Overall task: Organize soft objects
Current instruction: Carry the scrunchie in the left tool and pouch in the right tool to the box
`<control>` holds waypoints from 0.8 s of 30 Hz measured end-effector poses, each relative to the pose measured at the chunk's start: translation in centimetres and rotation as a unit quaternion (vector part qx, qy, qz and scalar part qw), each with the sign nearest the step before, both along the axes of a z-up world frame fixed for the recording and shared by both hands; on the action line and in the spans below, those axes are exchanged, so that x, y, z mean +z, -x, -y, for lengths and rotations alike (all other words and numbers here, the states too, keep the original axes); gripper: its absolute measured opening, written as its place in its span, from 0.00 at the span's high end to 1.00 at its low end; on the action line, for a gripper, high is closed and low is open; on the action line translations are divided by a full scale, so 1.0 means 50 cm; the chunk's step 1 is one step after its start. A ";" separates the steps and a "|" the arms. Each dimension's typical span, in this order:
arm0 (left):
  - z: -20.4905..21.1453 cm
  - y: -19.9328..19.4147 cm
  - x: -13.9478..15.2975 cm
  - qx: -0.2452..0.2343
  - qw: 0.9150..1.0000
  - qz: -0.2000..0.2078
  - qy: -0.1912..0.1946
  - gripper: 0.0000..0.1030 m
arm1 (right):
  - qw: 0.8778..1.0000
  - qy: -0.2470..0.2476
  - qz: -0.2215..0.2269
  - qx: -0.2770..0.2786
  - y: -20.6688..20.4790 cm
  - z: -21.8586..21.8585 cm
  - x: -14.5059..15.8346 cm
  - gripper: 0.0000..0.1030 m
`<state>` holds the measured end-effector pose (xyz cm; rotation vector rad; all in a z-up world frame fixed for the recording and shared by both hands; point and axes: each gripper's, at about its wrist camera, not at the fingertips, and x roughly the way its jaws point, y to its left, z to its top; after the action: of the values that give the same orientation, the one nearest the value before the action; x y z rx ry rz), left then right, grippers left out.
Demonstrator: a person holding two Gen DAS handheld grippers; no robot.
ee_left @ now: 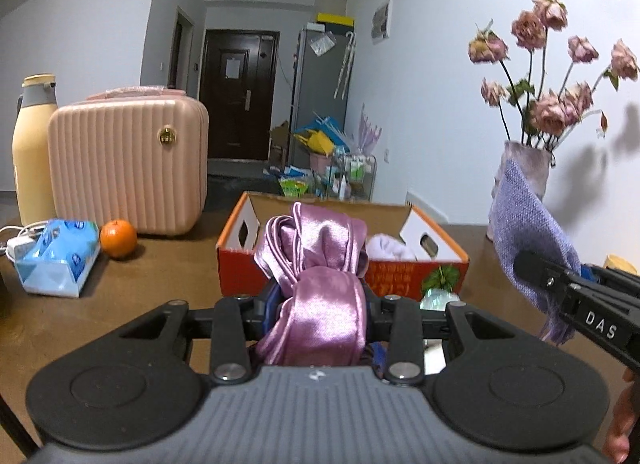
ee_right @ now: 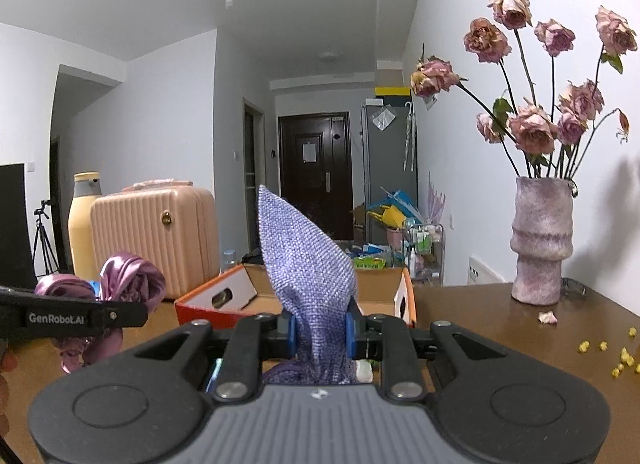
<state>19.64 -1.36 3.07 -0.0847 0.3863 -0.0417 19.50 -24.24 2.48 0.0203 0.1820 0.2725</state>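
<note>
Lower centre of left view: left gripper fingers pinching bunched pink satin cloth. Right view: right gripper fingers pinching upright purple knit cloth. Beyond both, mid-frame: open orange box on brown worktop.

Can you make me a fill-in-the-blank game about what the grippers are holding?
1. The left gripper is shut on a shiny ____ cloth.
2. The right gripper is shut on a knitted ____ cloth.
3. Past both grippers, an open ____ sits on the table.
4. The round fruit beside the tissue pack is an ____.

Missing words: pink; purple; box; orange
</note>
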 end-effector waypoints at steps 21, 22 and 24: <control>0.008 -0.153 0.037 0.017 0.999 0.040 0.006 0.63 | 1.000 -0.004 0.006 -0.002 -0.170 -0.034 0.045 0.80; 0.008 -0.162 0.036 0.018 0.999 0.040 0.006 0.63 | 1.000 -0.003 0.005 -0.002 -0.178 -0.035 0.047 0.80; 0.009 -0.177 0.035 0.019 0.999 0.042 0.005 0.63 | 1.000 -0.001 0.003 -0.002 -0.196 -0.039 0.049 0.80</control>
<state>28.47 -1.83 4.85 -0.0996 0.3008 -0.0101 29.32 -22.31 4.92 0.0212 0.1765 0.2680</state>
